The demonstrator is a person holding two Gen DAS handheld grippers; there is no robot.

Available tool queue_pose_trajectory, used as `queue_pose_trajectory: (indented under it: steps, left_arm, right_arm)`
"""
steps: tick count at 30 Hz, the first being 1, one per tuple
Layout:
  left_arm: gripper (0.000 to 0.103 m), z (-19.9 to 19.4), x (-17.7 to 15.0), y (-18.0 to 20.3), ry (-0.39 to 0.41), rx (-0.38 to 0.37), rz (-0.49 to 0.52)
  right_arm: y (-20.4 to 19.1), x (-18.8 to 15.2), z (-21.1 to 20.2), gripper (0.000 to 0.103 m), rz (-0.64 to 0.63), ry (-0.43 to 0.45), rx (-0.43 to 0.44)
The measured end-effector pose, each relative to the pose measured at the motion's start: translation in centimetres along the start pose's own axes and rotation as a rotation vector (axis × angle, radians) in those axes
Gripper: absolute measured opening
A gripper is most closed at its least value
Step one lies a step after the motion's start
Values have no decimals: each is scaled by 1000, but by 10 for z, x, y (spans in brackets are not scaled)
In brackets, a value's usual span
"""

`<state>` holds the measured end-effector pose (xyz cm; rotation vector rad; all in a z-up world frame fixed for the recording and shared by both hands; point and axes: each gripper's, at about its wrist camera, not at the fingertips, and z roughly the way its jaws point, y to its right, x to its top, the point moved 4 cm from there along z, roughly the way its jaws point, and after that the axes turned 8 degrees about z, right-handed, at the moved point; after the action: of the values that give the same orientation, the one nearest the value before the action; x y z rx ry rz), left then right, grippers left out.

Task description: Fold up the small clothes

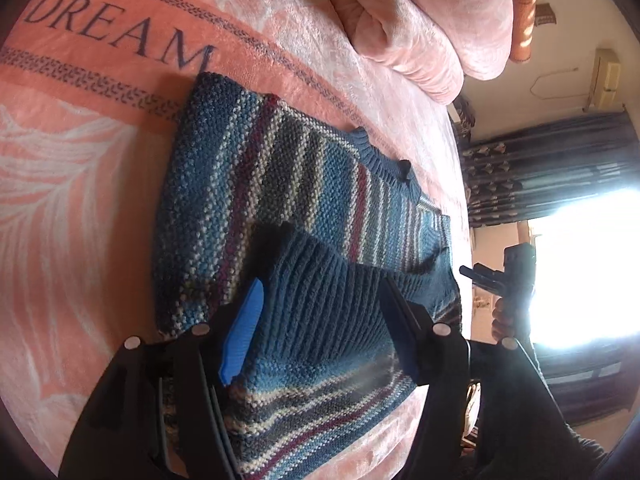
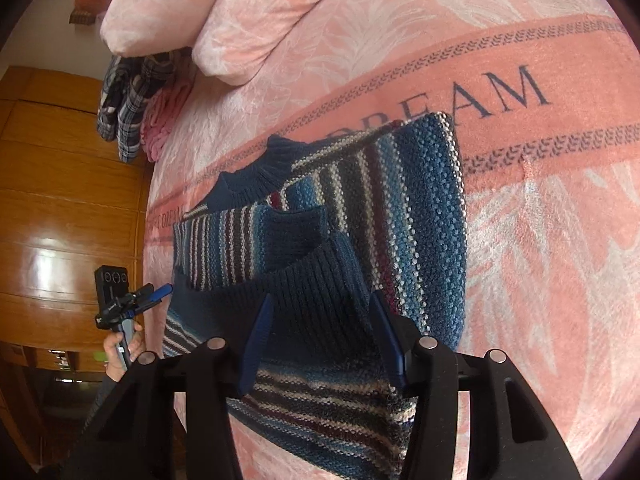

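sweater [image 1: 248, 184]: lower hem hidden behind gripper bodies in both views | blanket [image 2: 520, 240]: lettering partly covered by sweater | window [image 1: 580, 264]: blown out, nothing readable | plaid cloth [image 2: 124, 96]: bunched, kind unclear

The sweater [image 1: 280, 184] is spread on the bedspread [image 1: 72, 208], its neck turned toward the bed's edge. A sleeve [image 1: 336, 292] is laid across its body, the cuff sitting between the parted fingers of the left gripper [image 1: 324, 320]. Beyond the sweater, pillows [image 1: 420, 20] are stacked on the bed — further garments [image 2: 128, 96] are heaped beside them (near the edge). The right gripper [image 2: 320, 340] is placed likewise over the sleeve.
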<state>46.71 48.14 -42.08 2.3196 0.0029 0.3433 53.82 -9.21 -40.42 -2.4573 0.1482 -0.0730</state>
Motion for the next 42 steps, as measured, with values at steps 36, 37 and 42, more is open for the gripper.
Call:
queue_pose_trajectory:
  steps: [36,37,42]
  left_arm:
    - [7,-32,30,61,96,103,215]
    - [7,-32,36,62,98,106,218]
    - [7,-13,56,61,57,126,226]
  right_arm:
    - [-41,18,-48,0,-230,208,-170]
    - [-42,25,-52,0,-218,223,-169]
    - [-30,45,-26,20,-160,127,-157]
